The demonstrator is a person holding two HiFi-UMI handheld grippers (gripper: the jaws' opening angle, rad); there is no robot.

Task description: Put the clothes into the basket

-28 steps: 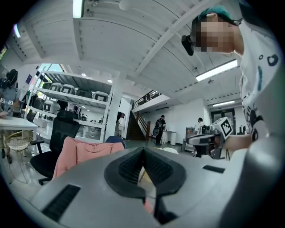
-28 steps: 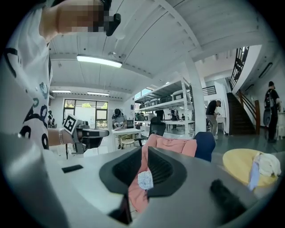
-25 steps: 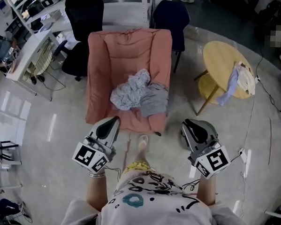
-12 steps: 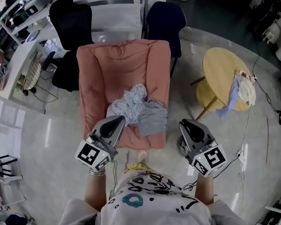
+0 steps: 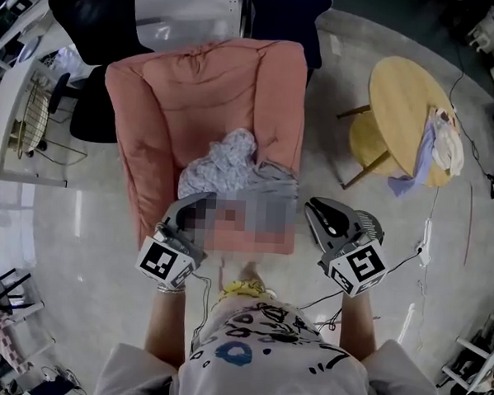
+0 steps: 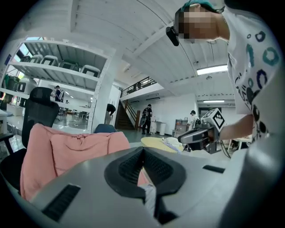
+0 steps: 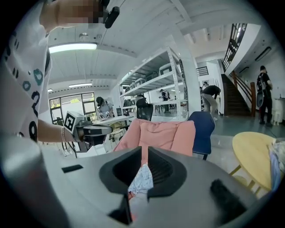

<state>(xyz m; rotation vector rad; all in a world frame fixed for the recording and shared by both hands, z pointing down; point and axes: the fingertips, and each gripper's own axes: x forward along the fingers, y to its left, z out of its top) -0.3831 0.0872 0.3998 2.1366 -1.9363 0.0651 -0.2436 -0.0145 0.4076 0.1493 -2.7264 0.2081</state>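
As the head view shows, the clothes (image 5: 236,167) lie in a loose heap at frame centre. The patterned garment (image 5: 222,160), pale blue and white, is crumpled at the left. It touches the plain grey garment (image 5: 274,179) at the right.

Both rest on the seat of a pink armchair (image 5: 195,91).

The left gripper (image 5: 198,208) and the right gripper (image 5: 314,208) sit at lower centre, either side of the heap. Each has its jaws together, with nothing clamped.

A round yellow table (image 5: 401,93) stands at the upper right. Draped garments (image 5: 441,149) hang over its edge.

Dark office chairs (image 5: 95,15) occupy the upper left.

The floor (image 5: 81,217) is glossy grey.

White shelving (image 6: 58,67) appears in the left gripper view.
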